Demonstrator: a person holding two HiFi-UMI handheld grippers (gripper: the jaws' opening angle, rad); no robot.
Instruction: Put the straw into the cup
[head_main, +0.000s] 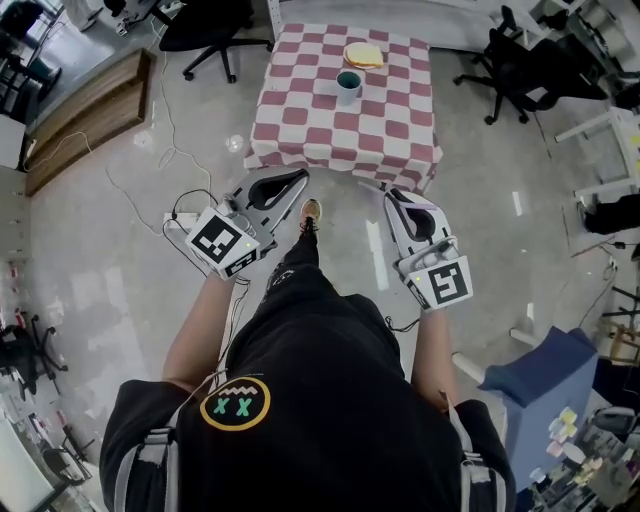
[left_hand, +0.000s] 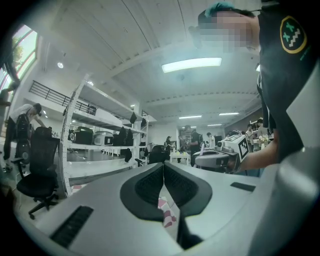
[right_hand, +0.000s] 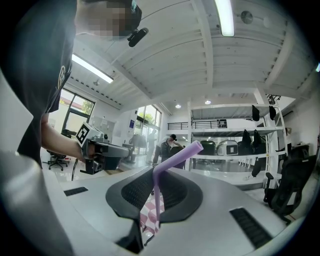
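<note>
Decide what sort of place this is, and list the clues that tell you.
Probably an open-plan lab or workshop office: swivel chairs standing about, metal shelving bearing appliances, and loose cables trailing over a bare polished floor.

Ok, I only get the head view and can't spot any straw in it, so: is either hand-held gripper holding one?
Observer: Yes. The right gripper view shows the right hand-held gripper clamped on a purple straw.
Operator: Is it upright?
Observer: Its lower part stands upright between the pads. Above them it bends off towards that view's right.
Operator: And the left one?
Observer: The left hand-held gripper has its jaws together, with nothing between them.
</note>
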